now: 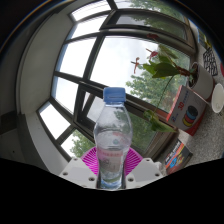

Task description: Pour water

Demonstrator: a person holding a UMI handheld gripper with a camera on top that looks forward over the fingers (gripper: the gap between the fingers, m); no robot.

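Clear water bottle (pixel 112 140) with blue cap upright between the gripper (pixel 111 168) fingers, both pink pads clamped on its sides, large window (pixel 90 60) and potted plant (pixel 165 68) beyond

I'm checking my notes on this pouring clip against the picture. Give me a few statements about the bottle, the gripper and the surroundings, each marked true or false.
1. The gripper holds a clear plastic bottle between its fingers. True.
2. The bottle's cap is red. False: it is blue.
3. The cap is off the bottle. False: it sits on the neck.
4. Large windows lie beyond the bottle. True.
5. A leafy plant shows beyond the bottle, beside the windows. True.
6. The bottle lies flat on a table. False: it is upright between the fingers.
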